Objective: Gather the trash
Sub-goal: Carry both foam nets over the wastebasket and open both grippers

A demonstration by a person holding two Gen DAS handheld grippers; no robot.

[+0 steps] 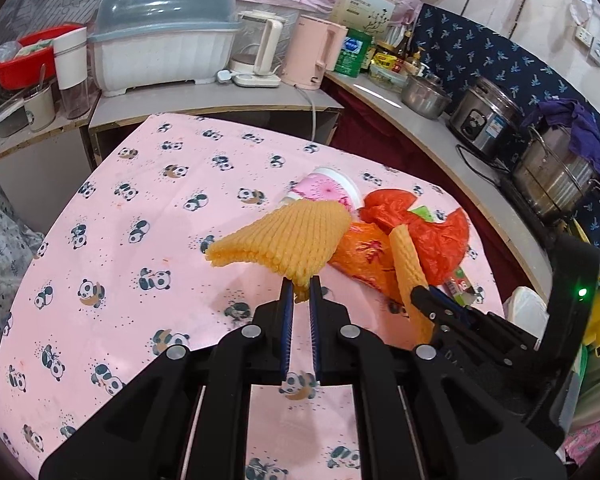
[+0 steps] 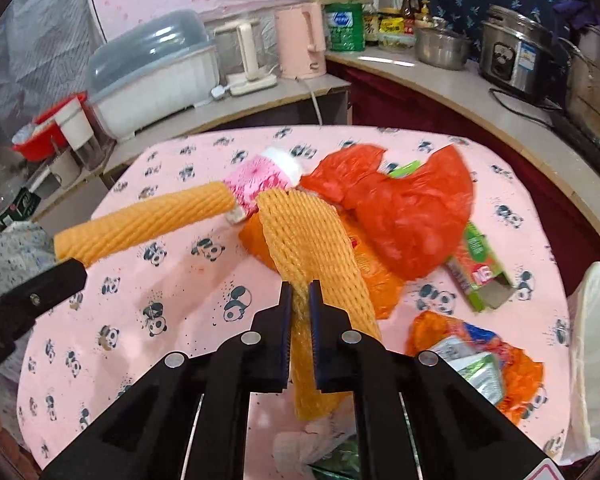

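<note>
My left gripper (image 1: 301, 286) is shut on an orange foam fruit net (image 1: 288, 236) and holds it above the panda tablecloth (image 1: 140, 200). My right gripper (image 2: 301, 292) is shut on a second orange foam net (image 2: 308, 240); it shows in the left wrist view too (image 1: 408, 264). The left net appears in the right wrist view (image 2: 148, 220). Behind them lie a pink paper cup (image 2: 260, 180), a red plastic bag (image 2: 412, 208), an orange bag (image 1: 364, 256), a green carton (image 2: 480, 264) and an orange wrapper pile (image 2: 480, 364).
A white bin bag rim (image 2: 592, 344) stands at the table's right edge. Behind the table, a counter holds a dish rack (image 1: 164, 44), pink kettle (image 1: 316, 52), pots (image 1: 424, 96) and a rice cooker (image 1: 484, 120).
</note>
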